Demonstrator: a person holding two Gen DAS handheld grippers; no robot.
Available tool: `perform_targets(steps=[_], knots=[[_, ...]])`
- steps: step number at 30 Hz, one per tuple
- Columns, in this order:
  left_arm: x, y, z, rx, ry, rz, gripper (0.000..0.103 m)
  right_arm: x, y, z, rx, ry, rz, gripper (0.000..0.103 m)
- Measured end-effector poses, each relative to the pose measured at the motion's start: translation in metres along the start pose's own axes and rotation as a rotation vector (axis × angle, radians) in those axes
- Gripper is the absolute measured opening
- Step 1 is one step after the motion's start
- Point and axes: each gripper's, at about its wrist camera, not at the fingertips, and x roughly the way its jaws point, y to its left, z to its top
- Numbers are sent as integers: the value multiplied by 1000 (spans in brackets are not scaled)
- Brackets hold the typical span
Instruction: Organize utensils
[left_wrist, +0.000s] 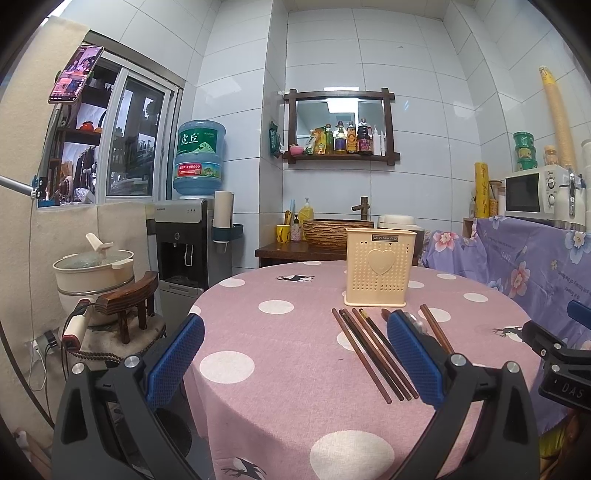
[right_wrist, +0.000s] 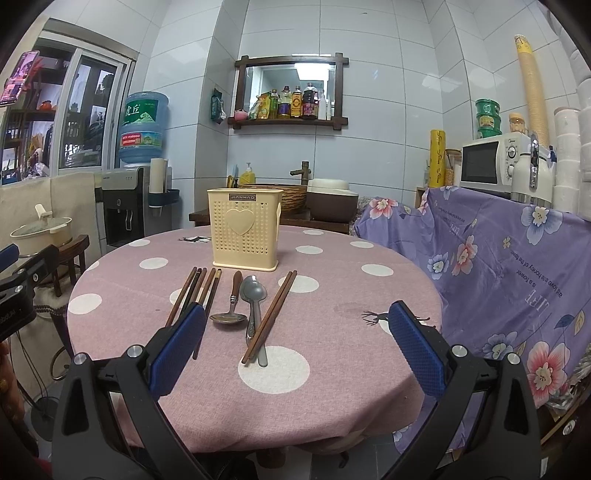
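Note:
A cream perforated utensil holder (left_wrist: 379, 267) (right_wrist: 244, 229) stands upright on the round pink polka-dot table (left_wrist: 280, 369) (right_wrist: 332, 369). In front of it lie several brown chopsticks (left_wrist: 373, 352) (right_wrist: 195, 291), a wooden-handled spoon (right_wrist: 231, 306), a metal spoon (right_wrist: 254, 306) and a chopstick pair (right_wrist: 271, 314) crossing the metal spoon's handle. My left gripper (left_wrist: 295, 358) is open and empty above the table's near left; its right finger hides the spoons. My right gripper (right_wrist: 297, 347) is open and empty, hovering near the utensils' front ends.
A purple floral cloth (right_wrist: 498, 258) covers a counter at the right with a microwave (right_wrist: 495, 162). A water dispenser (left_wrist: 188, 236), a pot (left_wrist: 94, 273) and a small wooden stool (left_wrist: 129, 299) stand left of the table. A basin and sink counter (left_wrist: 332, 232) sit behind.

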Motion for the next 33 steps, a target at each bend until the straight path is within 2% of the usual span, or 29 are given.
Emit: perform_targets(steps=[33], knots=[[4,11,-11,7,39,9,98,7,4,-6,-9,30,5,98]])
